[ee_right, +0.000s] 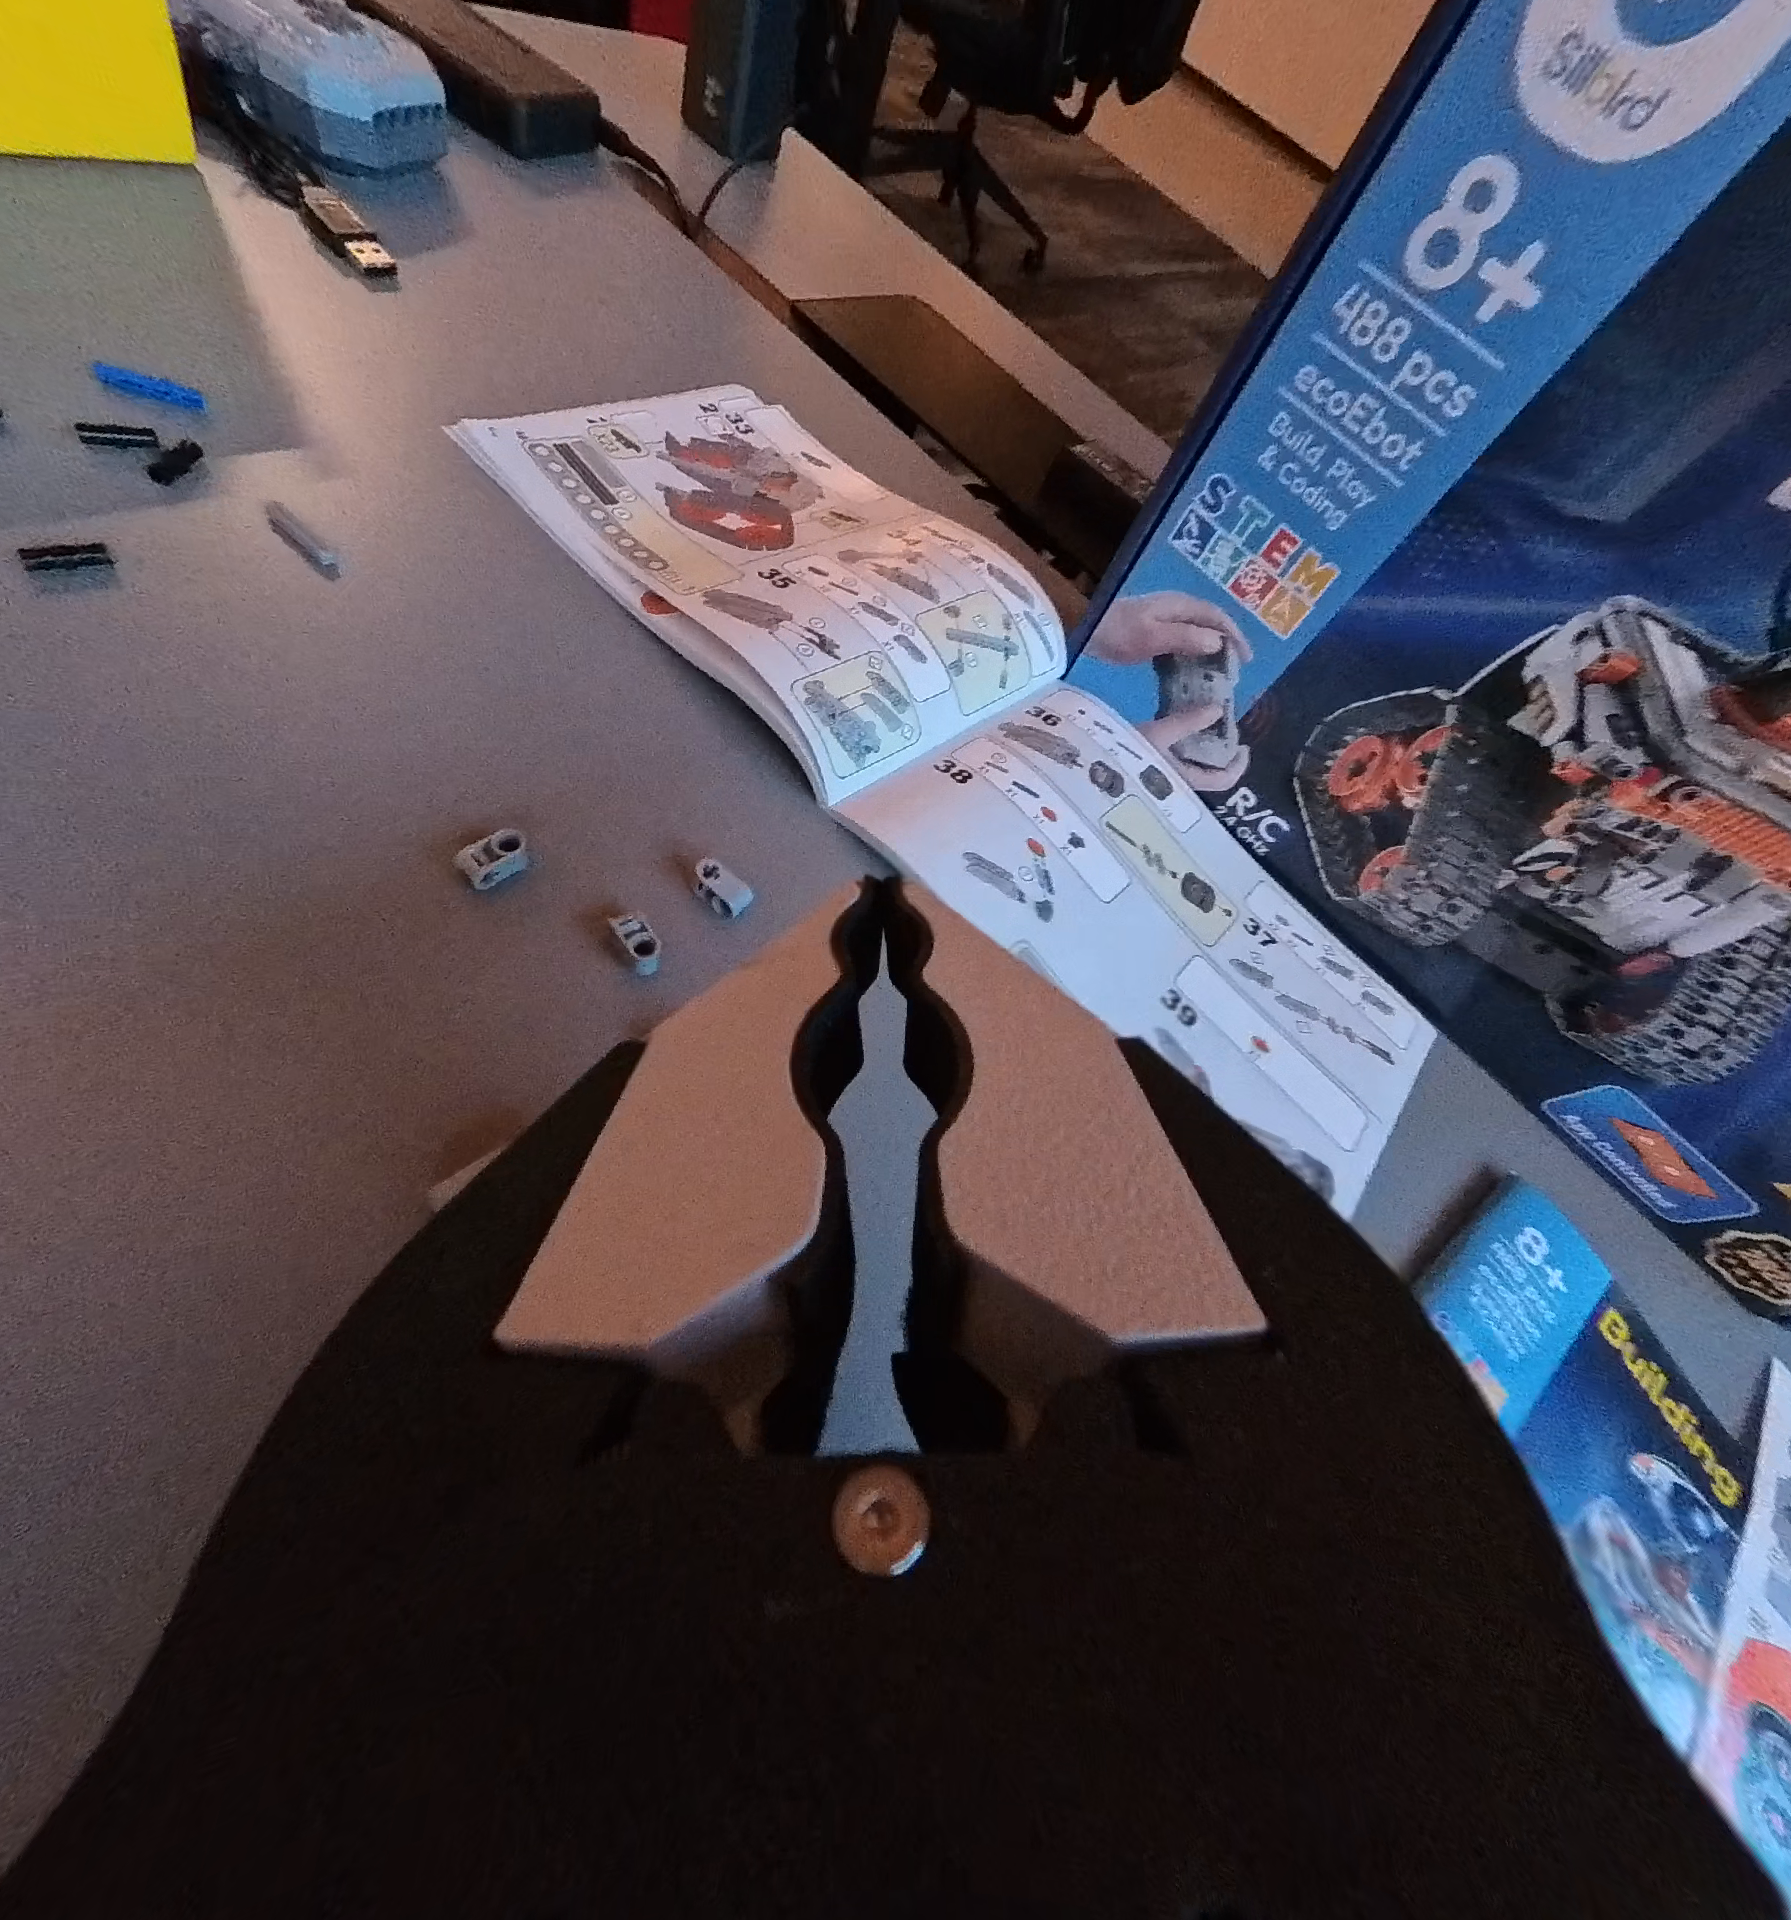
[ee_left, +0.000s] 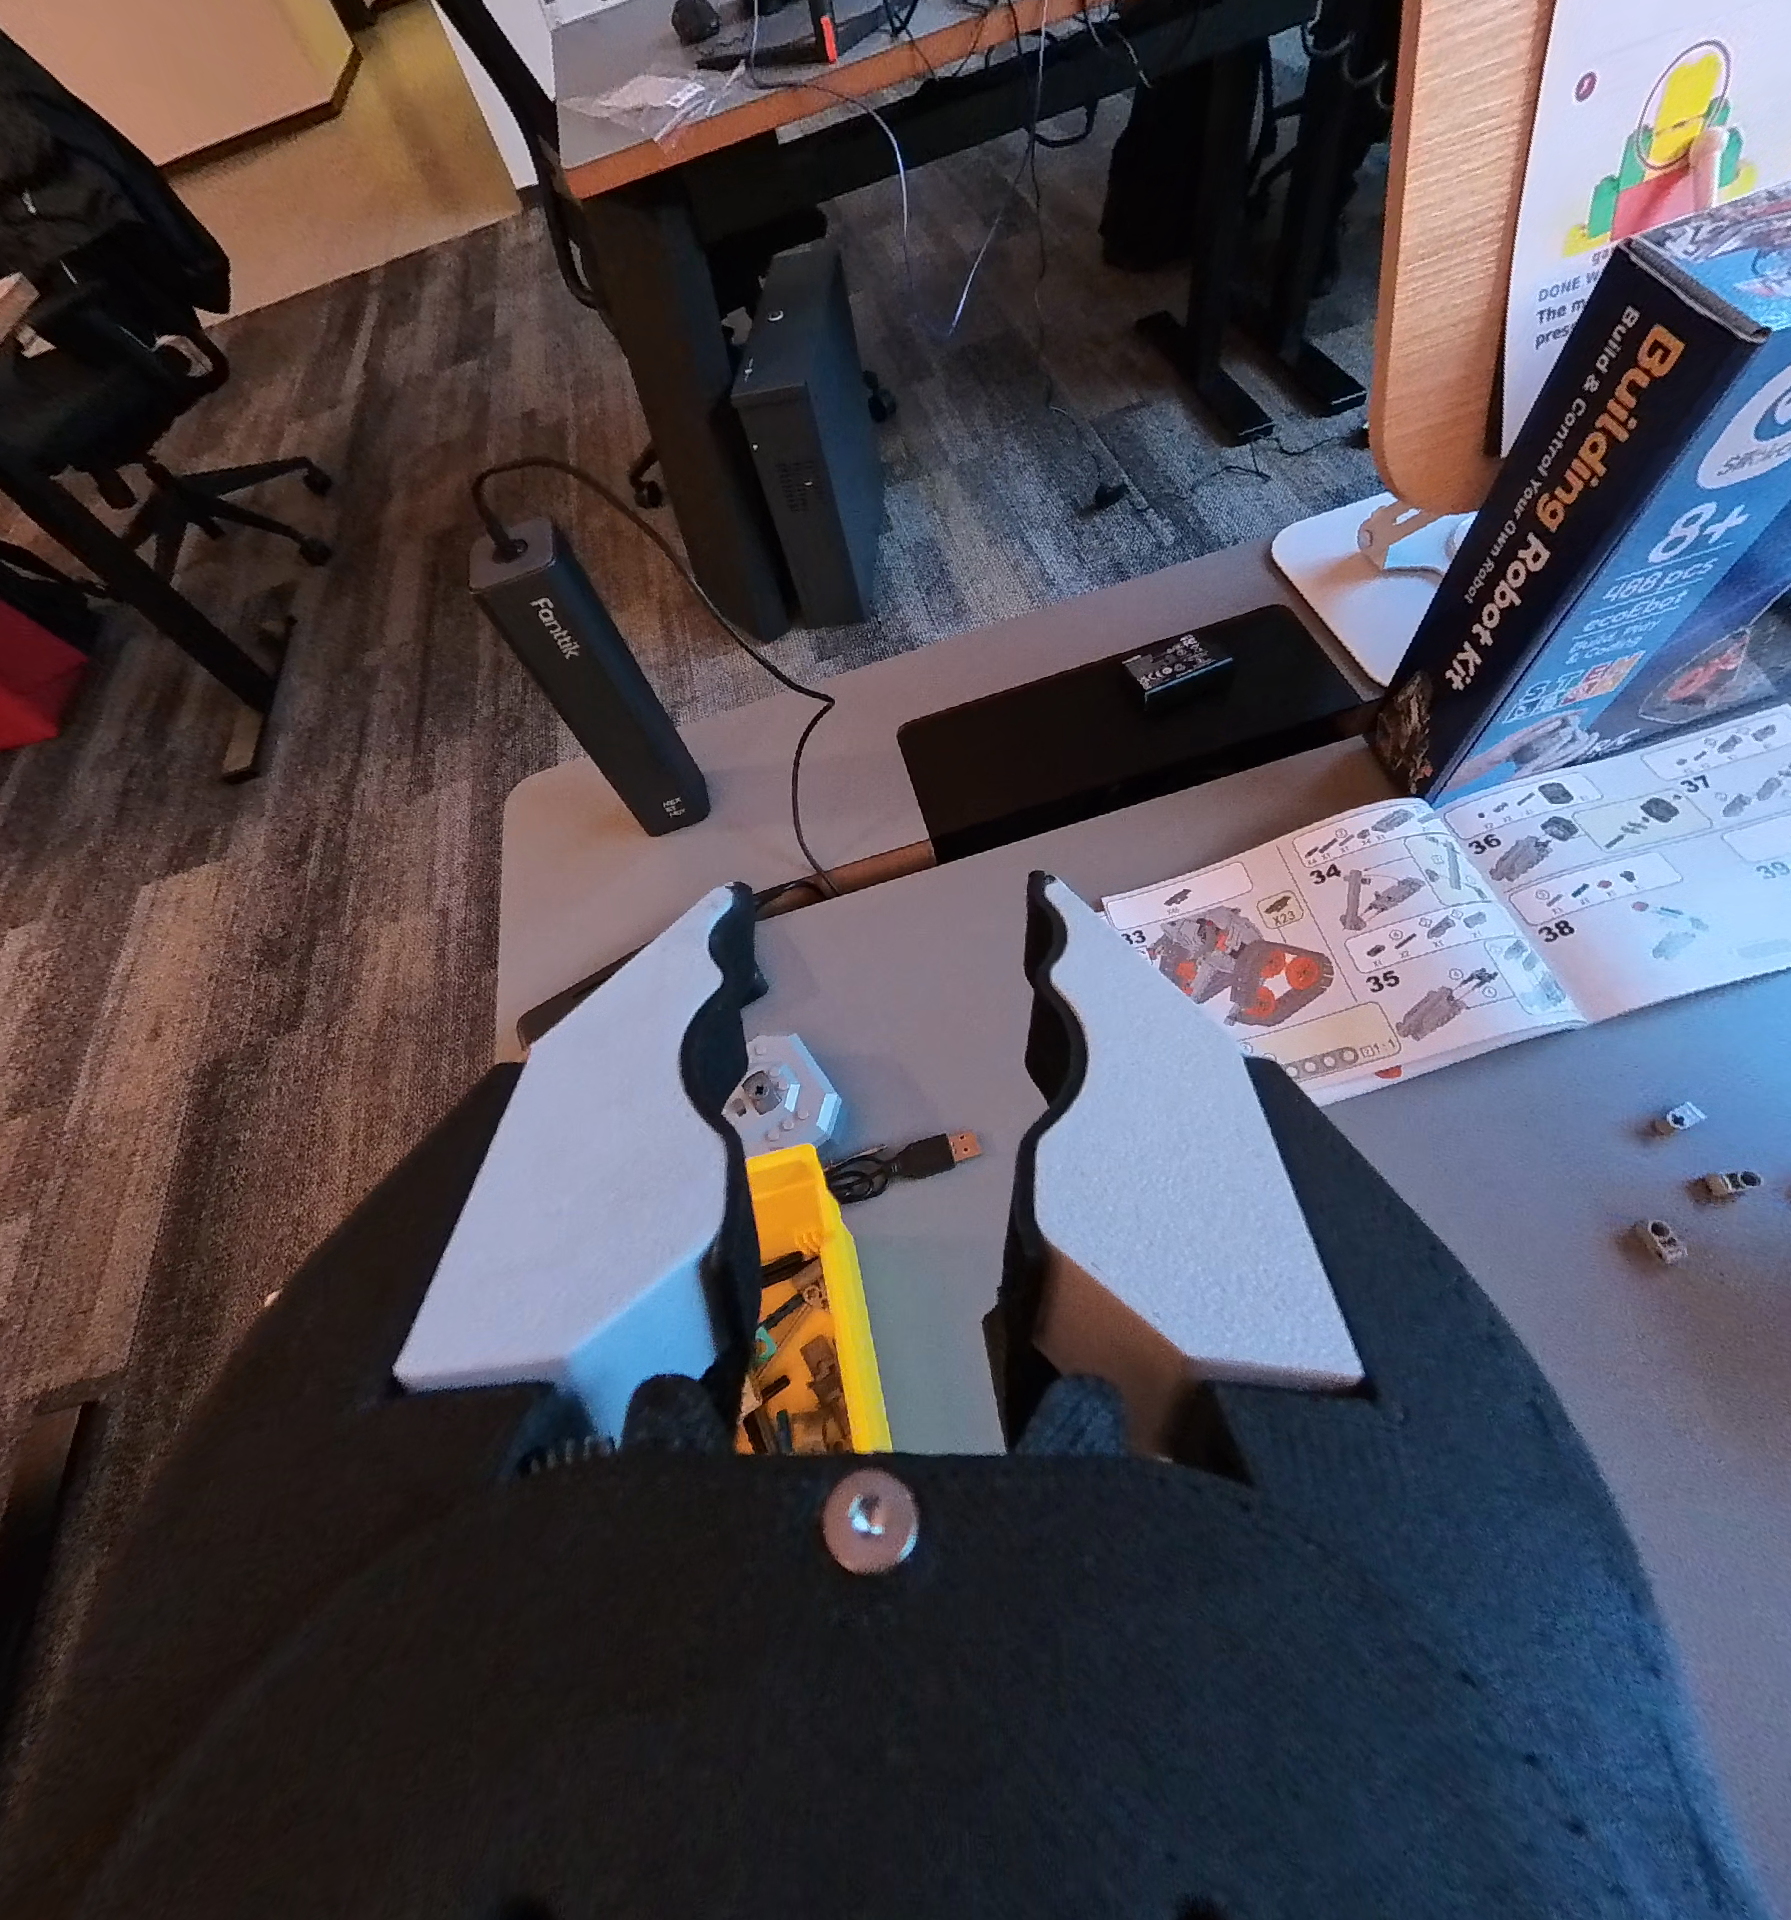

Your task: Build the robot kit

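My left gripper (ee_left: 886, 894) is open and empty above the grey table (ee_left: 912, 997). Below its fingers stand a yellow parts tray (ee_left: 818, 1299) with small pieces, a grey hexagonal module (ee_left: 782, 1096) and a USB plug (ee_left: 943, 1151). My right gripper (ee_right: 883, 894) is shut with nothing visible between its tips. It hovers over the table at the lower edge of an open instruction booklet (ee_right: 870, 644). Three small grey connectors (ee_right: 496, 857) lie just left of its tips. They also show in the left wrist view (ee_left: 1732, 1184).
A blue kit box (ee_right: 1493, 520) stands upright behind the booklet; it also shows in the left wrist view (ee_left: 1639, 540). Black and blue pins (ee_right: 127, 436) and a grey axle (ee_right: 304, 540) lie at the left. A black power bank (ee_left: 590, 675), black pad (ee_left: 1109, 727) and table edge lie beyond.
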A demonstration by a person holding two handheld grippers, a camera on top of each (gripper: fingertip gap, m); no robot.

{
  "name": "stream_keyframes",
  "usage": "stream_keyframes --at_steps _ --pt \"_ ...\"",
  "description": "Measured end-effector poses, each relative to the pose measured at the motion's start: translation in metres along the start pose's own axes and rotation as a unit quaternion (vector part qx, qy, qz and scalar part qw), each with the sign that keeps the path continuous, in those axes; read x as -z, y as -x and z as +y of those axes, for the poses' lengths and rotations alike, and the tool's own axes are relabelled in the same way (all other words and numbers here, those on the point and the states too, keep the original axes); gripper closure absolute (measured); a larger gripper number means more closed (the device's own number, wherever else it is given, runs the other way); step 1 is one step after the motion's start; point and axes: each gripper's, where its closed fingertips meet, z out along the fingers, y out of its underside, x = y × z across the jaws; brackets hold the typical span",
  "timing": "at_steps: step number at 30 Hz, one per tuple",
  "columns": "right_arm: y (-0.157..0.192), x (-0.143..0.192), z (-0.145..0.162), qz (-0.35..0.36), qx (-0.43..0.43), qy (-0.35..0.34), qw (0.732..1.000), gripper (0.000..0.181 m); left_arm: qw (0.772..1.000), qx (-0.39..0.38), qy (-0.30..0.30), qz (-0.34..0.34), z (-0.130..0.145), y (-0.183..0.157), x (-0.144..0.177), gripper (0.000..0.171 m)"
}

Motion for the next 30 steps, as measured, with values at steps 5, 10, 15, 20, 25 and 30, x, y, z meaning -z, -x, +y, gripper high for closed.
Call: stream_keyframes --at_steps 5,10,15,20,25,30 --pt "0.021 -0.01 0.009 -0.044 -0.008 0.022 0.999 0.181 1.0 0.001 -0.03 -0.001 -0.011 0.0 0.004 0.126" --pt "0.022 -0.012 -0.015 -0.047 -0.029 -0.025 0.998 0.181 0.998 -0.003 -0.055 0.019 -0.02 -0.009 0.01 0.126" --pt "0.028 -0.011 -0.01 -0.088 -0.034 -0.015 0.995 0.181 0.999 -0.004 -0.037 0.02 -0.014 -0.009 0.004 0.124" --pt "0.042 0.005 0.002 -0.102 0.022 0.003 0.995 0.181 0.999 -0.004 -0.038 0.02 -0.014 -0.01 0.005 0.125" --pt "0.046 -0.004 0.016 -0.124 0.013 0.036 0.992 0.181 0.999 -0.008 -0.034 0.02 -0.013 -0.011 0.005 0.124" --pt "0.058 0.009 -0.029 -0.155 -0.017 -0.066 0.986 0.181 0.999 -0.007 -0.037 0.02 -0.014 -0.011 0.006 0.124"
